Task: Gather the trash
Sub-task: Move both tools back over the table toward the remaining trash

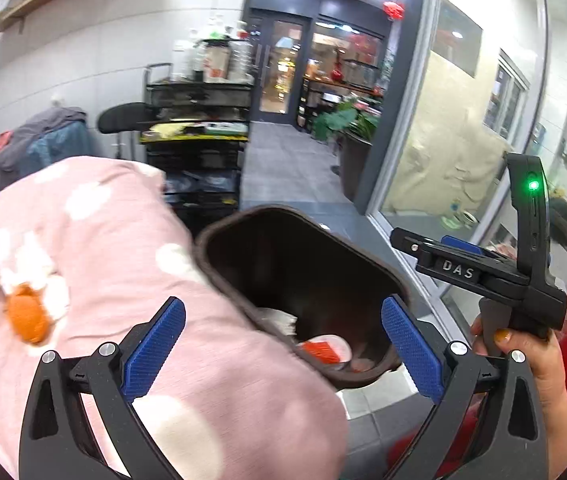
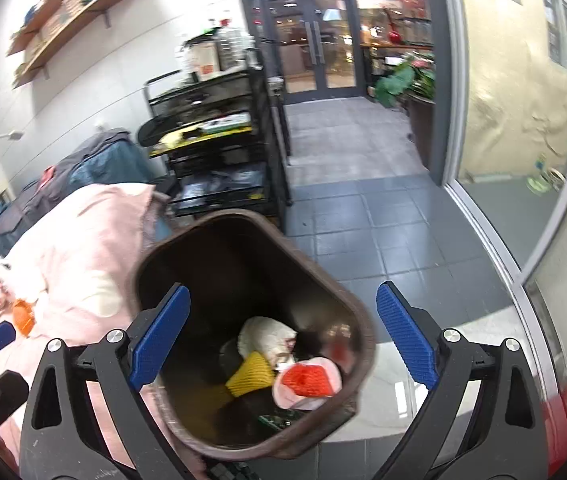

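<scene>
- Hovering over bin: right hand-held gripper wide open, empty, likely placed for dropping.
- Left hand-held gripper also spread, empty.
- Trash lies in bin bottom, beside pink bedding at left.

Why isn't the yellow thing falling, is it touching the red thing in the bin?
Cannot tell. In the right wrist view the yellow thing and red thing lie close in the bin, but blur hides any contact.

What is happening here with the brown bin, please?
A person holds two grippers above a brown trash bin beside a pink blanket. Both the left gripper and the right gripper are open and hold nothing. White, yellow and red trash already lies inside the bin.
</scene>
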